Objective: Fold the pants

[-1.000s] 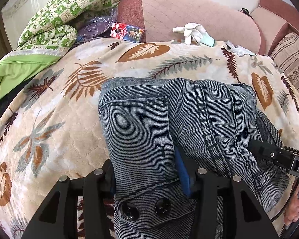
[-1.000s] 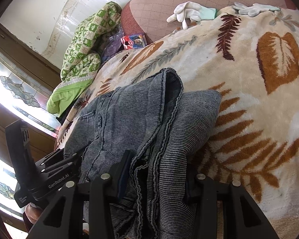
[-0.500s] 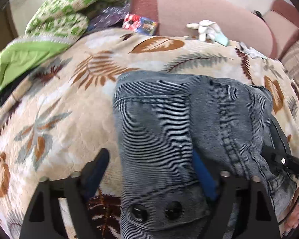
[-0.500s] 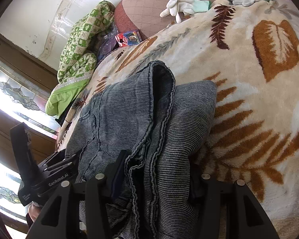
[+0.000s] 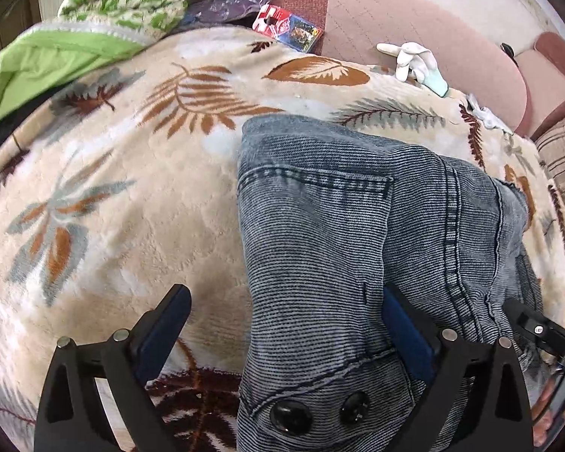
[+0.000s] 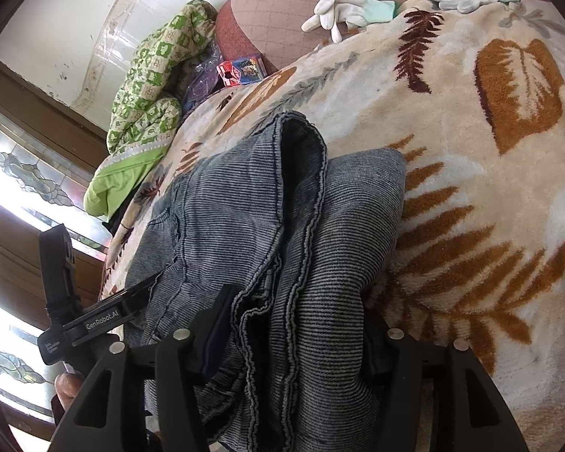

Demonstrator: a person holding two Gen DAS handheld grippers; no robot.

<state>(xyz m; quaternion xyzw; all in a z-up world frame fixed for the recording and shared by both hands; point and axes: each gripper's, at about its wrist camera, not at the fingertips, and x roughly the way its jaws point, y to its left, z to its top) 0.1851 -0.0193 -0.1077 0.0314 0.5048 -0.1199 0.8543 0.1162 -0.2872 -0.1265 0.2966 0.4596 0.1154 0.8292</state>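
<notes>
The grey-blue denim pants (image 5: 342,233) lie folded in a bundle on the leaf-patterned blanket (image 5: 139,203). My left gripper (image 5: 286,324) is open at the waistband end with the two buttons; its left finger stands apart over the blanket, its right finger rests against the denim. In the right wrist view the pants (image 6: 282,233) show stacked folded layers. My right gripper (image 6: 293,324) straddles the thick folded edge, both fingers pressed against the denim. The left gripper's body (image 6: 90,320) shows at the left of that view.
A green patterned quilt (image 5: 124,3), a colourful packet (image 5: 288,28) and white gloves (image 5: 414,62) lie along the far side by the pink sofa back (image 5: 414,26). A striped cushion (image 5: 563,165) sits at the right.
My left gripper has opened and let go of the waistband, its left finger swinging out over the blanket. The right gripper has stayed closed on the folded edge.
</notes>
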